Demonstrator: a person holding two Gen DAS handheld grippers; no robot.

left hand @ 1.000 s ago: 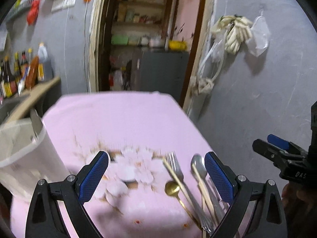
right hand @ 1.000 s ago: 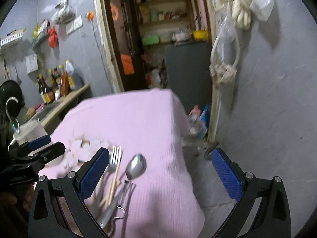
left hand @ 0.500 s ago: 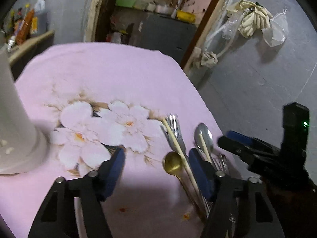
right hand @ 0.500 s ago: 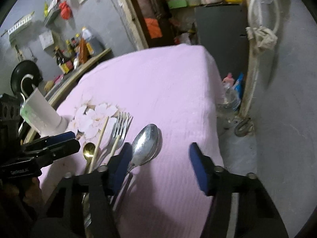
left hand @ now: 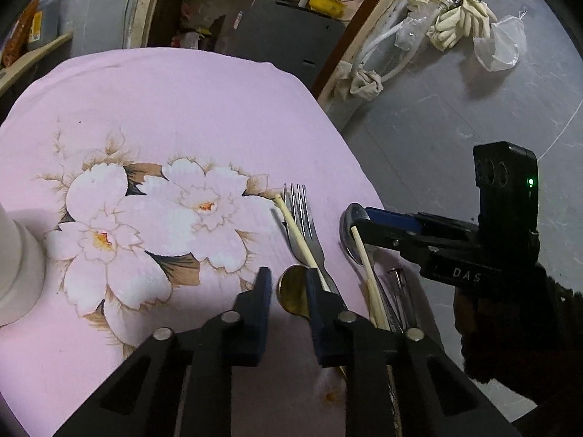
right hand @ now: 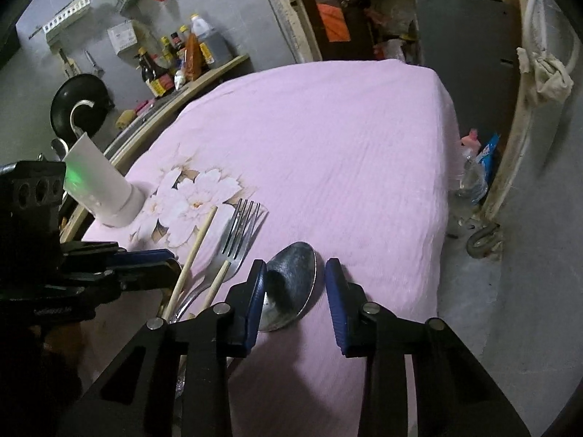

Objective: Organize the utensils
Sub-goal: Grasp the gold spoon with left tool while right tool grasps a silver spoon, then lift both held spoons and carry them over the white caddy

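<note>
Near the counter's (right hand: pixel 364 138) right edge the utensils lie bunched and unsorted: fork (left hand: pixel 304 218), chopsticks (left hand: pixel 295 229), gold spoon (left hand: pixel 293 287), steel spoon (right hand: pixel 291 284). The white holder (right hand: pixel 105 196) at the left edge looks unfilled, so sorting has barely begun. Both claws have just been narrowing: the left claw (left hand: pixel 288 284) straddles the gold spoon, the right claw (right hand: pixel 293 276) the steel spoon's bowl, neither visibly pinching.

left tool (left hand: pixel 286 291): black, blue pads | right tool (right hand: pixel 293 287): same, silver screws
</note>
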